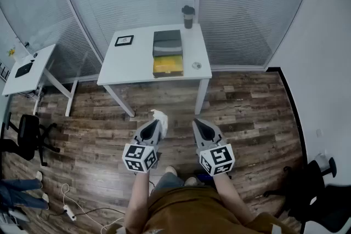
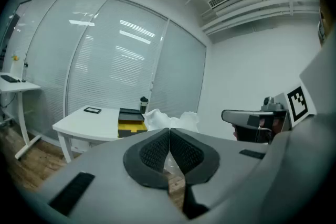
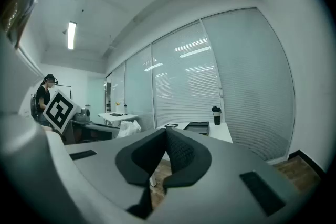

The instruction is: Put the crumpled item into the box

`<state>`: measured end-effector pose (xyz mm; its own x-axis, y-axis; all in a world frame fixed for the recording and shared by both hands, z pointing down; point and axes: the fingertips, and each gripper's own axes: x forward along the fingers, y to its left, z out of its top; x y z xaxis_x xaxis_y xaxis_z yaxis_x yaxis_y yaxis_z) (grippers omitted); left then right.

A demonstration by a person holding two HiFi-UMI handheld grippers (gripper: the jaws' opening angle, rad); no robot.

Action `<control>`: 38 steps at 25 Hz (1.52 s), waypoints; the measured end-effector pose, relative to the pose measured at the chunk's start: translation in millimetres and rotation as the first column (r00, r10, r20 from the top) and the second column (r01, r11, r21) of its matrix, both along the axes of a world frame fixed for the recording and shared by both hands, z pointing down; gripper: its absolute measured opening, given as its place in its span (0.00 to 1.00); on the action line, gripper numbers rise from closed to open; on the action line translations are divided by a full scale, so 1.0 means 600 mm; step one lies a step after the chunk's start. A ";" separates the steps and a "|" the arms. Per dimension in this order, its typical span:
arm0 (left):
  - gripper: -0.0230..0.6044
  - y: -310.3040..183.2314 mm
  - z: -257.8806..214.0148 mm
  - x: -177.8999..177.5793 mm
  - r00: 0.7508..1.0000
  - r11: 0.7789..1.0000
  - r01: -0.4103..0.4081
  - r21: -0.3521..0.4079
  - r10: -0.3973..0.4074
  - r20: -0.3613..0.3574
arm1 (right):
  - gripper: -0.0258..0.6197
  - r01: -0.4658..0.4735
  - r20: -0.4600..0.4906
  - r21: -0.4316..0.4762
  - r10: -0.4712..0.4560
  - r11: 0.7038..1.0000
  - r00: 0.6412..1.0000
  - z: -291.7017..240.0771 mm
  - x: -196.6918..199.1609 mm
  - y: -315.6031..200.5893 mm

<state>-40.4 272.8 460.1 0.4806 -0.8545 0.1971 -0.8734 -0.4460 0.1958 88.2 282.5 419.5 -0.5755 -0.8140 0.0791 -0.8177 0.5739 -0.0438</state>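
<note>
**Left gripper** [image 2: 169, 134]: grey two-jaw claw with black ribbed pads, pinching the crumpled white paper-like item [image 2: 157, 119]. The wad bulges up and forward past the jaw tips, and a thin translucent fold shows between the pads. In the head view the item [image 1: 159, 117] sits at the tip of the left gripper [image 1: 155, 124], held over the wood-plank floor [image 1: 247, 112].

**Right gripper** [image 3: 164, 136]: same build, jaws pressed together with nothing between them. It is held level beside the left one and well apart from the wad.

**Ahead of both claws:**
- White rectangular table [image 1: 137, 60], well apart across bare floor.
- Open box with dark grey lid and yellow inner tray [image 1: 167, 53], lying straight ahead of the left claw on the table, the yellow half nearer.
- Small black framed tablet [image 1: 124, 40], to the left of the box.
- Black lidded cup [image 1: 188, 16], beyond the box to its right, at the far edge.

**Handling note (judgement):**
- The step is carriage to the box, with most of the task ahead.
- The pinch seems to catch only a fold, so keep the squeeze steady while walking.
- Bring the wad over the yellow tray.
- Lower it inside the walls before parting the jaws, because a light wad may spring out.
</note>
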 end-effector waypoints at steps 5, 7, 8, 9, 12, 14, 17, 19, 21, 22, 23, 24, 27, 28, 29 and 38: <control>0.08 0.019 0.009 -0.004 1.000 1.000 0.012 -0.022 -0.013 -0.022 | 0.06 -0.009 -0.011 -0.009 0.009 1.000 1.000 0.006 0.009 0.011; 0.08 0.028 0.012 -0.004 1.000 0.999 0.017 -0.027 -0.018 -0.026 | 0.06 -0.012 -0.015 -0.003 0.012 1.000 1.000 0.005 0.012 0.019; 0.08 0.033 0.012 -0.003 0.999 0.999 0.019 -0.027 -0.019 -0.026 | 0.06 -0.013 -0.018 0.000 0.013 1.000 1.000 0.005 0.013 0.024; 0.08 0.038 0.011 -0.002 0.999 1.000 0.020 -0.024 -0.021 -0.027 | 0.06 -0.011 -0.021 0.001 0.011 1.000 1.000 0.005 0.013 0.028; 0.08 0.046 0.010 -0.001 0.999 0.999 0.031 -0.018 -0.031 -0.035 | 0.06 0.001 -0.040 0.007 -0.001 1.000 0.999 0.006 0.012 0.037; 0.08 0.050 0.012 0.001 0.998 0.999 0.041 -0.021 -0.042 -0.043 | 0.06 0.010 -0.051 0.004 -0.009 1.000 0.999 0.008 0.016 0.041; 0.08 0.054 0.009 0.008 0.998 0.999 0.046 -0.018 -0.047 -0.052 | 0.06 0.010 -0.048 -0.009 -0.010 1.000 0.999 0.012 0.027 0.042; 0.08 0.052 0.006 0.009 0.998 0.999 0.047 -0.015 -0.047 -0.051 | 0.06 0.003 -0.052 -0.013 -0.003 1.000 0.999 0.012 0.032 0.037; 0.08 0.048 0.003 0.006 0.997 0.998 0.054 -0.014 -0.055 -0.054 | 0.06 0.003 -0.058 -0.014 -0.004 1.000 0.998 0.013 0.032 0.032; 0.08 0.045 0.003 0.004 0.997 0.998 0.060 -0.013 -0.061 -0.057 | 0.06 0.005 -0.060 -0.013 -0.006 1.000 0.998 0.013 0.032 0.029; 0.08 0.040 0.003 0.002 0.996 0.998 0.065 -0.012 -0.066 -0.058 | 0.06 0.007 -0.061 -0.013 -0.008 1.000 0.998 0.014 0.032 0.025; 0.08 0.034 0.004 0.001 0.996 0.997 0.070 -0.012 -0.070 -0.058 | 0.06 0.007 -0.063 -0.013 -0.008 1.000 0.998 0.015 0.034 0.021; 0.08 0.010 0.009 -0.005 0.994 0.996 0.084 -0.017 -0.085 -0.066 | 0.06 0.002 -0.069 -0.019 -0.004 1.000 0.998 0.022 0.041 0.000; 0.08 0.000 0.012 -0.005 0.993 0.996 0.087 -0.021 -0.088 -0.073 | 0.06 0.000 -0.070 -0.025 -0.001 1.000 0.998 0.026 0.043 -0.010; 0.08 -0.011 0.016 -0.004 0.993 0.996 0.088 -0.026 -0.089 -0.077 | 0.06 -0.003 -0.072 -0.030 0.001 1.000 0.997 0.030 0.046 -0.022; 0.08 -0.203 0.050 -0.018 0.995 0.996 0.066 -0.057 -0.070 -0.069 | 0.06 -0.024 -0.084 -0.065 0.019 0.998 0.996 0.064 0.030 -0.212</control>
<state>-51.2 151.0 489.8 0.4360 -0.8747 0.2119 -0.8845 -0.3729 0.2806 105.9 155.1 458.0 -0.5472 -0.8174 0.1799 -0.8321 0.5545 -0.0117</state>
